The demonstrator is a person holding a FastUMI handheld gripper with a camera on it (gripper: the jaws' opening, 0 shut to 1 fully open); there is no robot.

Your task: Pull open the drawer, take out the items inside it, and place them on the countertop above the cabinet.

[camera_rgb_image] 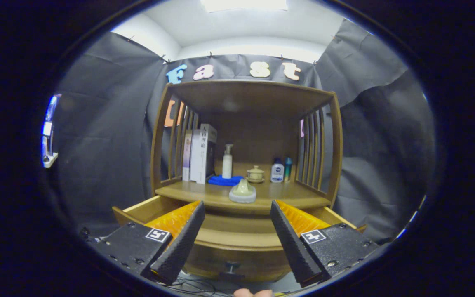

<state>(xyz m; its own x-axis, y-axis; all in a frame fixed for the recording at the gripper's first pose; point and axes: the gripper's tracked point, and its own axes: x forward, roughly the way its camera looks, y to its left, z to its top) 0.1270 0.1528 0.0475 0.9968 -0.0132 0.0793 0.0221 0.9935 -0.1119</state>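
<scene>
Two fingers of the hand-held gripper [237,243] are spread wide, holding nothing. Below them, the brown wooden drawer [229,237] is pulled open. One pale green lidded dish [243,192] sits on the wooden countertop [299,196]. I cannot see inside the drawer.

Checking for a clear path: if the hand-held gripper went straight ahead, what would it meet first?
Probably the pale lidded dish at the countertop edge, beyond the open hand-held gripper; depth is unclear.
</scene>
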